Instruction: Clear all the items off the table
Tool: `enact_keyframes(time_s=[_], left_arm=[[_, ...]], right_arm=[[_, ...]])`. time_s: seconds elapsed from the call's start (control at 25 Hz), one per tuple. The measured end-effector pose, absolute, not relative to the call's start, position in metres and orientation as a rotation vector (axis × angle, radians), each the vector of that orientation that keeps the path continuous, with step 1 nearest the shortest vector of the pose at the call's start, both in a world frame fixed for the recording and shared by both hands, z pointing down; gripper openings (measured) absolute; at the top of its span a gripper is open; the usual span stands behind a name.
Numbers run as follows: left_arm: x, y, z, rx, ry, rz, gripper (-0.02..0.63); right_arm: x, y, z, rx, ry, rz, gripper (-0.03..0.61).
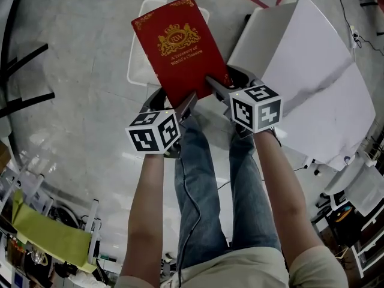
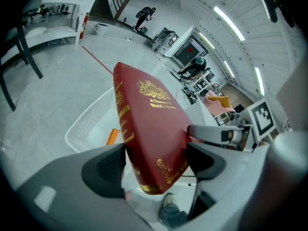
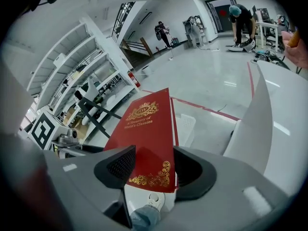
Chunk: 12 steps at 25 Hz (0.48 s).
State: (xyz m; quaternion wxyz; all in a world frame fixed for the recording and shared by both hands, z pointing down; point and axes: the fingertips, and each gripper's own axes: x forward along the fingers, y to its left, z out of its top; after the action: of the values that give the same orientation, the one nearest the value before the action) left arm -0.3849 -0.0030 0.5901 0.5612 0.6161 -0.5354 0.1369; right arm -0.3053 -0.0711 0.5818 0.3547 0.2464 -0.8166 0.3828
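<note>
Red book point(image 1: 179, 44) is up in the air, not on the surface. Two tools hold it over the grey floor point(image 1: 78, 107), which is the biggest thing in the head view.

The white surface point(image 1: 312, 71) comes next in size. It stands just to the right of the book.

The person's legs point(image 1: 207, 179) in blue jeans show below the book. Two bare arms reach out to the tools.

A white basket point(image 1: 139, 53) sits on the floor. The far part of the book covers most of it in the head view. The basket's walls are full of little holes.

The book is big and thick. It has gold letters and a gold crest on the front. The front cover faces up toward the head camera.

The left hand-held gripper point(image 1: 187, 104) is clamped on the near left corner of the book. One jaw is on the front cover and one is on the back. The right hand-held gripper point(image 1: 215, 84) is clamped on the near right edge of the book in the same way. The left cube point(image 1: 153, 131) and the right cube point(image 1: 257, 107) on the tools have black and white squares.

A light shoe point(image 3: 151, 199) shows on the floor below the book. In the left gripper view, a small orange thing point(image 2: 113, 136) lies inside the basket.
</note>
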Motion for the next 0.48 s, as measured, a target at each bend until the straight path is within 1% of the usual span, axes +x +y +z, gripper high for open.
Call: enact_keyframes(time_s=[0.48], left_arm=[[-0.404, 0.008, 0.617, 1.354, -1.249, 0.245, 0.391]], right_arm=[[-0.324, -0.063, 0.611, 0.612, -2.055, 1.018, 0.244]])
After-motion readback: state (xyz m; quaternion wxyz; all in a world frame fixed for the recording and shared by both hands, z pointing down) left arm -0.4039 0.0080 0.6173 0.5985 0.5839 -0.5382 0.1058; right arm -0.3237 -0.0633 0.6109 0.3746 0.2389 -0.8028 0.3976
